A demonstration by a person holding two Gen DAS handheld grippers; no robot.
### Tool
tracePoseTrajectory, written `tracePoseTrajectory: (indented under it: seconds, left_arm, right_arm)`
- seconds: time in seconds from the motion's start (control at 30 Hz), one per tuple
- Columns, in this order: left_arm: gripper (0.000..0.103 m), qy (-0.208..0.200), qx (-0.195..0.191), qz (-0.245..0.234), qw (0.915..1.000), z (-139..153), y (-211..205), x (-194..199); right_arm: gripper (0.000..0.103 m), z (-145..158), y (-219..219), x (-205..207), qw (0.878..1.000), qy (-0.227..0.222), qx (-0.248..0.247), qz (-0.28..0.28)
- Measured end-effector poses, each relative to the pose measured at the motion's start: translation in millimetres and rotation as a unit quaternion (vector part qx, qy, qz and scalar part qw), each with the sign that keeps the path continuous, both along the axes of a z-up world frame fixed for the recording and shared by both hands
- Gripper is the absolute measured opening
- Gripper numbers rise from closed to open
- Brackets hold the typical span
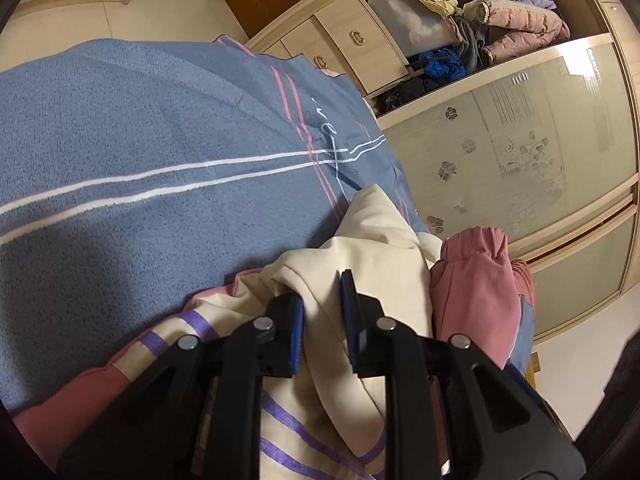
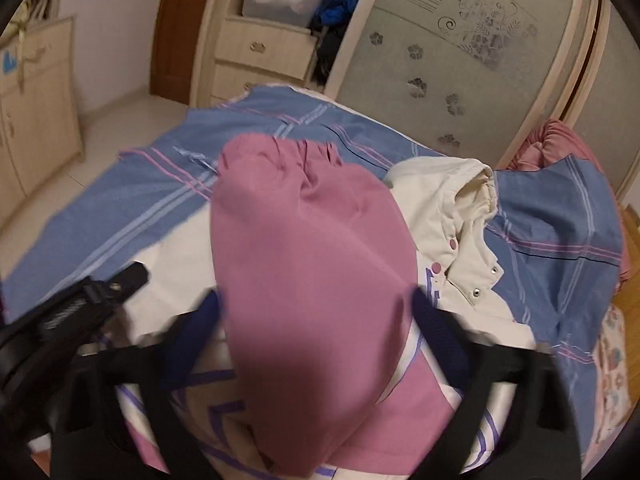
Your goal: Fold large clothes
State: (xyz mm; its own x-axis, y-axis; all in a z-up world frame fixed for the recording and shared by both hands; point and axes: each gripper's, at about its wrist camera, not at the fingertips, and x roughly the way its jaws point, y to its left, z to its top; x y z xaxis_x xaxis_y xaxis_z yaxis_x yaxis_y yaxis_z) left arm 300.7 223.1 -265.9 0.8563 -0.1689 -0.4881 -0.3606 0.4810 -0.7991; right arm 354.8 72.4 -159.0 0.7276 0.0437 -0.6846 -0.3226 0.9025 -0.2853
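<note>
Between your right tongs [image 2: 316,312] | pink sleeve [image 2: 304,248] runs lengthwise, jaws half-wide, unpinched | left tongs [image 1: 322,320] narrow around cream jacket fabric [image 1: 360,256], grip unclear.

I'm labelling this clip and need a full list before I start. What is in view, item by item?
jacket: one, cream with pink and purple stripes, lying on the bed.
pink sleeve: one, pink with a gathered cuff, folded across the jacket, between the right jaws.
bedspread: one, blue with white and pink lines, under the jacket.
wardrobe: one, pale wood with frosted flower-patterned sliding doors, behind the bed.
clothes pile: several, pink, blue, grey and yellow, on the open wardrobe shelf.
storage box: one, translucent, same shelf.
drawers: a pale wood stack, below that shelf.
left gripper: black, blue pads, cream jacket fabric between its jaws.
right gripper: black, blue pads, jaws astride the sleeve, blurred.
</note>
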Motion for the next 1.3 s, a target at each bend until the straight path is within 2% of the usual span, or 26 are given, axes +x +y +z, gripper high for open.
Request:
tracePoseTrajectory:
  seconds: [0.03, 0.07, 0.1, 0.17, 0.2, 0.27, 0.33, 0.4, 0.47, 0.53, 0.7, 0.73, 0.8, 0.87, 0.9, 0.97, 1.0, 1.03, 1.07, 1.13, 1.23, 1.3]
  left_arm:
    - [0.02, 0.001, 0.001, -0.001, 1.0, 0, 0, 0]
    - [0.02, 0.002, 0.003, -0.002, 1.0, 0, 0, 1]
    - [0.02, 0.002, 0.004, -0.003, 1.0, 1, 0, 1]
    - [0.02, 0.001, 0.002, -0.004, 1.0, 1, 1, 1]
    - [0.02, 0.001, 0.001, -0.004, 1.0, 1, 1, 2]
    - [0.021, -0.001, 0.0, -0.008, 1.0, 1, 1, 3]
    - [0.022, 0.002, 0.009, -0.009, 0.9999, 2, -2, 4]
    - [0.022, 0.004, 0.012, -0.007, 0.9999, 2, -3, 3]
    - [0.022, 0.0, 0.006, -0.009, 0.9999, 3, -3, 2]
    - [0.023, -0.003, 0.006, -0.011, 0.9999, 5, -3, 0]
    - [0.025, 0.0, 0.017, -0.012, 0.9998, 6, -4, 0]
    - [0.025, 0.0, 0.015, -0.011, 0.9998, 5, -4, 0]
    - [0.025, 0.001, 0.012, -0.01, 0.9999, 5, -3, 0]
    - [0.025, 0.001, 0.009, -0.01, 0.9999, 4, -2, 0]
    - [0.025, 0.001, 0.007, -0.01, 0.9999, 4, -2, -1]
    - [0.025, 0.003, 0.003, -0.009, 0.9999, 2, 0, -1]
    - [0.025, 0.003, -0.001, -0.009, 1.0, 1, 1, -2]
    - [0.025, 0.003, -0.006, -0.007, 1.0, 0, 2, -2]
    - [0.025, 0.004, -0.006, -0.002, 1.0, 0, 4, -3]
    - [0.025, 0.003, -0.003, 0.012, 0.9999, 0, 7, -5]
    - [0.025, 0.004, 0.0, 0.034, 0.9994, 0, 12, -7]
    - [0.025, 0.003, -0.004, 0.043, 0.9991, -2, 15, -8]
  right_arm:
    - [0.028, -2, -9, 7, 1.0, 0.015, 0.016, -0.007]
    - [0.022, -1, -24, 13, 0.998, 0.029, 0.048, -0.021]
    - [0.011, 1, -41, 15, 0.996, 0.032, 0.079, -0.037]
    - [0.011, 12, -97, 13, 0.983, 0.007, 0.148, -0.112]
    - [0.011, 15, -135, 9, 0.969, -0.004, 0.19, -0.16]
    - [0.022, 1, -194, 1, 0.941, 0.018, 0.255, -0.224]
    - [0.056, -26, -236, -6, 0.917, 0.073, 0.285, -0.269]
    - [0.075, -58, -272, -17, 0.894, 0.132, 0.313, -0.293]
    - [0.08, -77, -297, -32, 0.873, 0.149, 0.352, -0.304]
    - [0.085, -81, -313, -43, 0.857, 0.145, 0.376, -0.319]
    - [0.089, -69, -348, -78, 0.808, 0.096, 0.425, -0.396]
    - [0.091, -66, -347, -77, 0.806, 0.09, 0.435, -0.391]
    - [0.093, -63, -341, -68, 0.818, 0.101, 0.443, -0.352]
    - [0.093, -62, -327, -53, 0.834, 0.132, 0.434, -0.314]
    - [0.093, -62, -326, -47, 0.838, 0.141, 0.433, -0.301]
    - [0.092, -64, -309, -30, 0.855, 0.162, 0.402, -0.285]
    - [0.081, -65, -300, -23, 0.865, 0.166, 0.386, -0.274]
    - [0.064, -66, -292, -17, 0.874, 0.172, 0.37, -0.264]
    - [0.06, -66, -280, -11, 0.885, 0.176, 0.345, -0.26]
    - [0.03, -63, -266, 0, 0.895, 0.173, 0.341, -0.232]
    - [0.022, -39, -233, 19, 0.915, 0.135, 0.339, -0.173]
    - [0.022, -13, -204, 25, 0.936, 0.088, 0.318, -0.118]
